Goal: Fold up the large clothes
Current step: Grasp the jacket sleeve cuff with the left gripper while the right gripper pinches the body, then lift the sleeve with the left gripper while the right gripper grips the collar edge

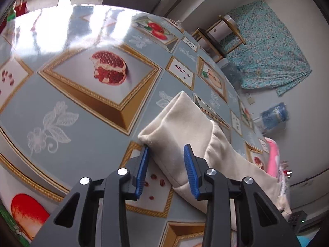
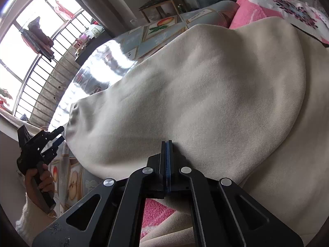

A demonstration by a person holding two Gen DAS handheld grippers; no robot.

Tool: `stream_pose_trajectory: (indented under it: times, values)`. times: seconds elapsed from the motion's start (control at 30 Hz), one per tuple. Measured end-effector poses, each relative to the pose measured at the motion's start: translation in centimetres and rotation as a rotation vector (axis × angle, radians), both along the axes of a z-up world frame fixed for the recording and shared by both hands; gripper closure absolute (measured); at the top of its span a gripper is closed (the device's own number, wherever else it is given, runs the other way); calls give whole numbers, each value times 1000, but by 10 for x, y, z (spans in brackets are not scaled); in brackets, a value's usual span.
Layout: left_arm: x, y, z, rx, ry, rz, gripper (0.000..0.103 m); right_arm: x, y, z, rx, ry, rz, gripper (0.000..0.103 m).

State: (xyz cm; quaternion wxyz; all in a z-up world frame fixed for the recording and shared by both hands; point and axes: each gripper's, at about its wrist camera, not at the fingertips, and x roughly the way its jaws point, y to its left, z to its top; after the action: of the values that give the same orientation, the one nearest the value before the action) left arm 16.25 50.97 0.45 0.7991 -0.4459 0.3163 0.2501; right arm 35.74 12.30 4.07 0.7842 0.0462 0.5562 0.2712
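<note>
Left tool (image 1: pixel 167 150): black angular linkage arms, round silver pivot screws, ribbed blue pads. Right tool (image 2: pixel 167 144): same build. Sleeve (image 2: pixel 30 216): white, fuzzy knit.

A large cream garment (image 2: pixel 205 94) lies spread across a fruit-patterned tabletop. One narrow end (image 1: pixel 174 123), hemmed and open like a sleeve, stretches flat along the surface.

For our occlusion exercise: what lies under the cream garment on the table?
Under the cream garment shows the fruit-print tablecloth, and near the right claw a pink fleece textile peeks out beneath it. How far the pink piece extends underneath is covered.
</note>
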Motion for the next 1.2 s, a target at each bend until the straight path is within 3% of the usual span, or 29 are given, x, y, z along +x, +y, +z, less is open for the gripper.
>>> stream_pose_trajectory:
  times: [0.13, 0.2, 0.27, 0.33, 0.43, 0.53, 0.63, 0.67, 0.77, 0.93, 1.07, 1.2]
  values:
    - [-6, 7, 1, 3, 6, 81, 70, -6, -7, 4, 1, 0, -5, 103]
    - [1, 8, 1, 12, 45, 62, 91, -6, -7, 3, -5, -4, -4, 103]
    - [0, 5, 4, 33, 53, 62, 93, -4, -3, 4, -18, -11, 6, 103]
    - [0, -2, 14, 86, 61, 49, 94, -4, 0, 12, -31, -11, 15, 103]
    - [5, -24, 43, 241, 80, 5, 94, -1, 9, 36, 18, -32, 21, 96]
    - [14, -56, 86, 379, 29, -76, 94, -8, -4, 70, 54, -95, 28, 95]
    - [30, -106, 130, 498, -30, -198, 94, -14, -28, 103, 78, -143, 7, 94]
    - [37, -139, 151, 579, -64, -272, 94, -16, -36, 112, 80, -152, -3, 90]
    - [52, -212, 187, 675, -147, -446, 94, -27, -75, 141, 83, -203, -32, 86]
    - [83, -332, 234, 667, -281, -676, 94, -43, -158, 178, 97, -262, -103, 84]
    - [115, -411, 253, 643, -320, -831, 94, -47, -226, 191, 164, -243, -173, 80]
    - [137, -486, 258, 599, -367, -943, 94, -55, -282, 203, 172, -297, -238, 80]
